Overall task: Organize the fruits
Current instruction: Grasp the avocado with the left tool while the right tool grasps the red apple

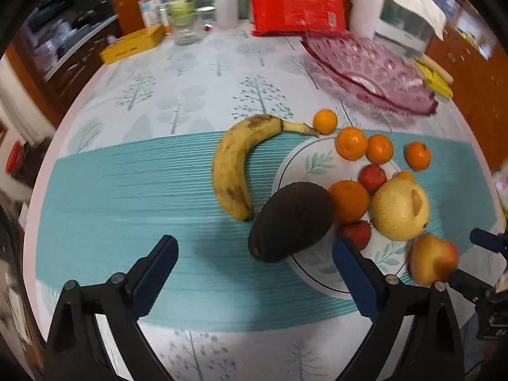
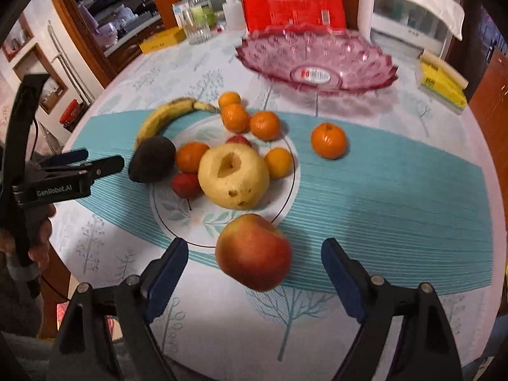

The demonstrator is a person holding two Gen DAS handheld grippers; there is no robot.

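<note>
A white leaf-patterned plate (image 2: 177,219) (image 1: 295,171) holds a large yellow fruit (image 2: 233,179) (image 1: 399,209), several oranges (image 2: 265,124) (image 1: 351,143) and two small red fruits (image 2: 185,184). A dark avocado (image 1: 290,225) (image 2: 152,158) leans on its left rim, a banana (image 1: 235,165) (image 2: 166,116) beside it. My left gripper (image 1: 254,273) is open, the avocado just ahead between its fingers. My right gripper (image 2: 254,274) is open around a red-yellow apple (image 2: 254,252) (image 1: 433,258), not touching it. A lone orange (image 2: 328,140) lies right of the plate.
An empty pink glass bowl (image 2: 317,60) (image 1: 365,70) stands behind the fruit. Behind it are a red package (image 2: 293,8), bottles and a glass (image 2: 200,16), a yellow box (image 1: 133,44), a white appliance (image 2: 409,12) and a yellow pack (image 2: 441,82).
</note>
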